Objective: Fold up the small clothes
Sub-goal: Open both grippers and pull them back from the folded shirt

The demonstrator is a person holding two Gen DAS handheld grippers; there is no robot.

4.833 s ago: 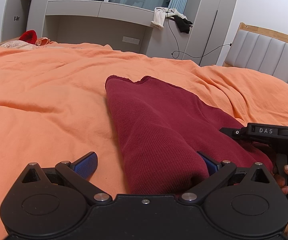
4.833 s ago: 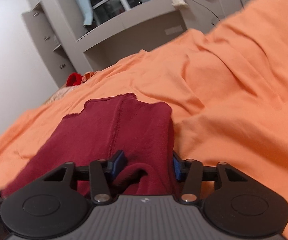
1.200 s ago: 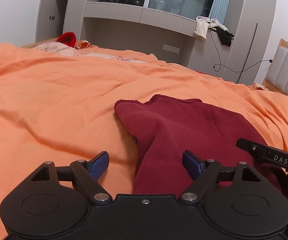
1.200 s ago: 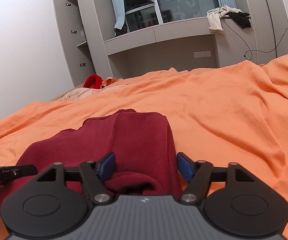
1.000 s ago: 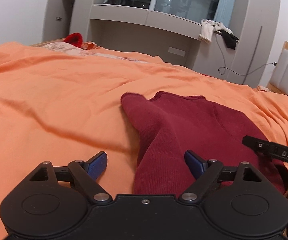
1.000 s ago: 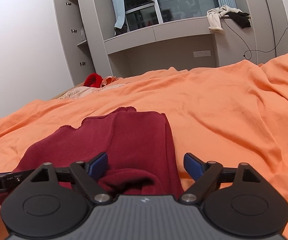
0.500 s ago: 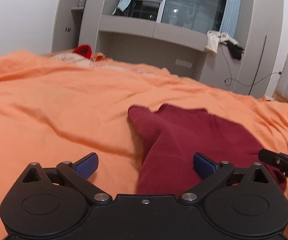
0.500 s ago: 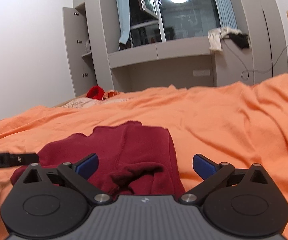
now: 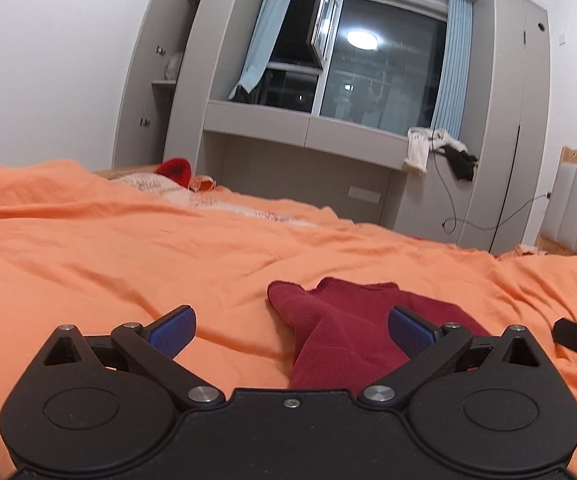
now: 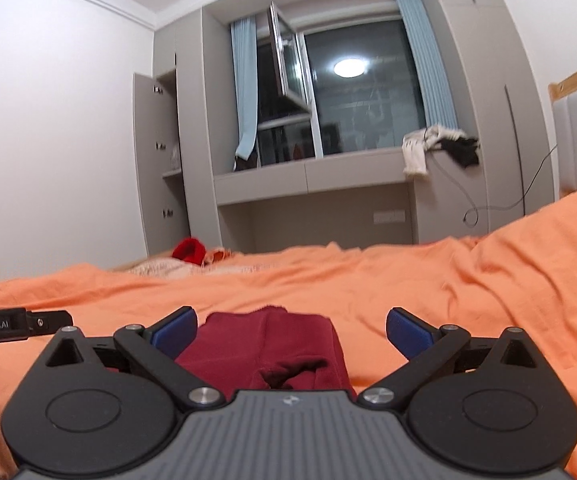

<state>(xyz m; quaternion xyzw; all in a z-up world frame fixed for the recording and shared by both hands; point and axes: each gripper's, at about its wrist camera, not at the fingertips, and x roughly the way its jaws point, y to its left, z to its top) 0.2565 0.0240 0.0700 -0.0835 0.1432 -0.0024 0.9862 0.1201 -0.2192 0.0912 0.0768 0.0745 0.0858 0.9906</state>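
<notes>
The dark red knit garment (image 9: 344, 332) lies folded on the orange bedspread (image 9: 128, 264) directly ahead of both your grippers, a narrow bundle with its far edge showing a small notch in the cloth. Seen from your right wrist, the same garment (image 10: 272, 344) sits between the two blue pads, with a rumpled dark fold at its near end just in front of the gripper body. Your left gripper (image 9: 291, 326) has its fingers spread wide, holding nothing; the garment lies toward its right finger, the left finger over bare bedspread. Your right gripper (image 10: 291, 328) is likewise spread wide and grips nothing, the cloth lying free between its pads. The tip of your right gripper shows at the right edge of the left wrist view, and the tip of your left at the left edge of the right wrist view. At the far side of the bed lies a bright red item (image 9: 175, 171). Beyond, a grey built-in cabinet (image 9: 300, 132) frames a dark window (image 9: 380, 76) with pale blue curtains, and white and black clothes (image 9: 436, 152) are draped over its ledge.
</notes>
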